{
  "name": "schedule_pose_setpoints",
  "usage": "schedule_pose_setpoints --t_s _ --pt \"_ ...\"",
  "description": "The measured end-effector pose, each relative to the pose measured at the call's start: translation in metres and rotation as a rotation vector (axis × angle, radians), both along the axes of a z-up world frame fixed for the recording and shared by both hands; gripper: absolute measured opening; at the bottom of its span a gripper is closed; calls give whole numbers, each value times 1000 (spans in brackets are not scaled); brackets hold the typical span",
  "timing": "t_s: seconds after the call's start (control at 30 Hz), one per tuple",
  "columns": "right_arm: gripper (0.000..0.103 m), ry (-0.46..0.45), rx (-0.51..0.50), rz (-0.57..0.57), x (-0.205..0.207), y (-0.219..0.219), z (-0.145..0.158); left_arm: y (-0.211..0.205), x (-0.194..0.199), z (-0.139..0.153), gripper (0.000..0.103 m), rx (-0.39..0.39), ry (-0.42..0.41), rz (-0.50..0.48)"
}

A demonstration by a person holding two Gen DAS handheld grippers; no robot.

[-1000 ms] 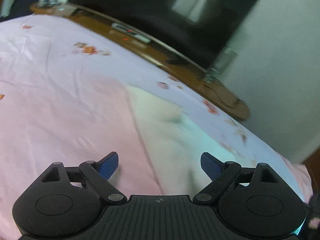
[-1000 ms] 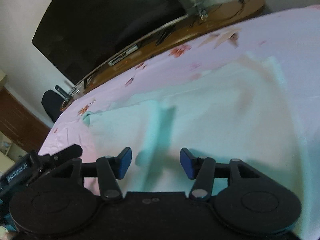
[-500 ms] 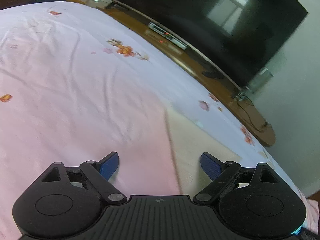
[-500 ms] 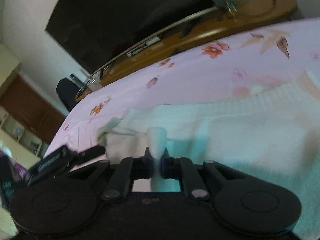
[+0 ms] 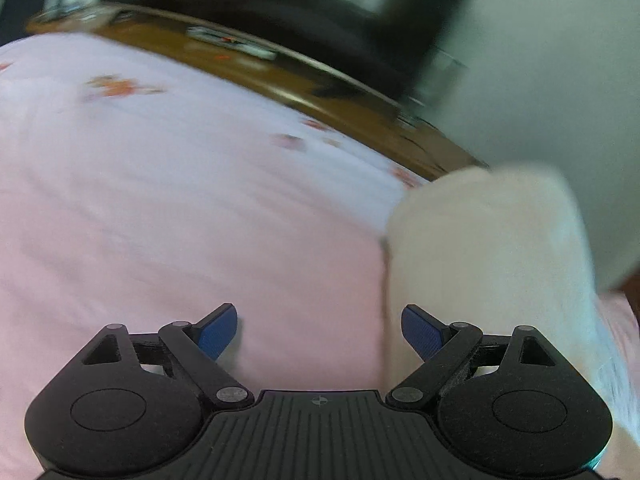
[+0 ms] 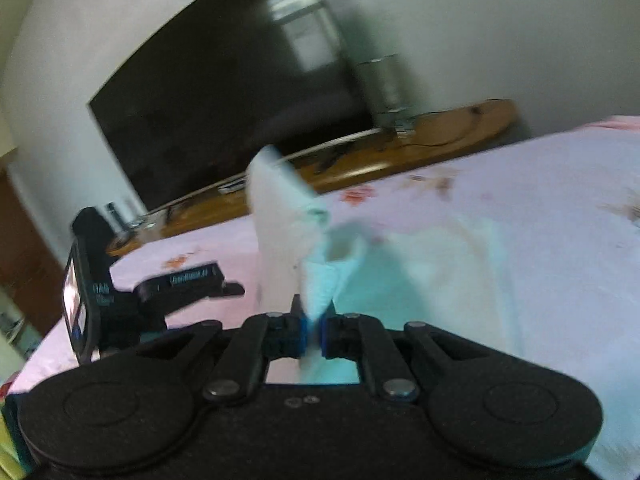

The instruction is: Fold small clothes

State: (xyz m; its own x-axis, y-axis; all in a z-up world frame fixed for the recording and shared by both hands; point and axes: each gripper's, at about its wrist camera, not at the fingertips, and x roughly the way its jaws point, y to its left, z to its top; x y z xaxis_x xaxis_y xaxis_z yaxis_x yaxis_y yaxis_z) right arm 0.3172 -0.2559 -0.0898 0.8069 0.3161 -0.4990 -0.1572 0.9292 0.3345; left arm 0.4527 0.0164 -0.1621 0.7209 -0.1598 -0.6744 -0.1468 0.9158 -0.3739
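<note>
The right gripper pinches only a thin edge of the cloth, which may slip free, while the left gripper gapes empty.

Bed: lying under a pale pink sheet printed with scattered orange flowers, filling the foreground of both views. Low wooden cabinet: running along the far edge of the bed, carrying small dark devices, blurred. Large dark television screen: standing against a plain off-white wall, reflecting a bright window. Brown wooden furniture: showing at the left edge.
</note>
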Motion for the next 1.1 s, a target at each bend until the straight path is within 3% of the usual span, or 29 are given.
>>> schedule_pose_setpoints --t_s 0.13,0.27,0.33,0.4,0.47,0.6,0.73,0.83,0.9,0.97,1.1 --pt "8 96 -15 -125 -13 -27 -28 -38 -11 -4 89 72 7 -131" --pt "9 180 17 -138 -9 -39 -47 -41 -20 -7 89 93 11 -152" --pt "22 201 38 -112 -1 -40 -43 -35 -18 -4 89 74 27 -149" --pt "41 195 76 -113 5 -53 -36 -30 -19 3 89 85 15 -143" --pt "44 192 103 -124 17 -63 -30 -28 -19 7 89 98 -1 -144" --pt "45 223 139 -115 51 -74 -29 -30 -12 6 89 103 17 -158" --pt "44 273 140 -92 89 -70 -46 -33 -3 0 89 53 53 -164" --pt "43 295 163 -72 101 -66 -57 -36 -1 -3 89 61 47 -161" --pt "28 292 169 -70 103 -64 -59 -35 0 -4 89 53 50 -158" --pt "19 277 163 -66 101 -61 -59 -36 0 -2 89 57 47 -160" --pt "11 169 33 -73 74 -50 -38 -42 -3 5 89 54 33 -186"
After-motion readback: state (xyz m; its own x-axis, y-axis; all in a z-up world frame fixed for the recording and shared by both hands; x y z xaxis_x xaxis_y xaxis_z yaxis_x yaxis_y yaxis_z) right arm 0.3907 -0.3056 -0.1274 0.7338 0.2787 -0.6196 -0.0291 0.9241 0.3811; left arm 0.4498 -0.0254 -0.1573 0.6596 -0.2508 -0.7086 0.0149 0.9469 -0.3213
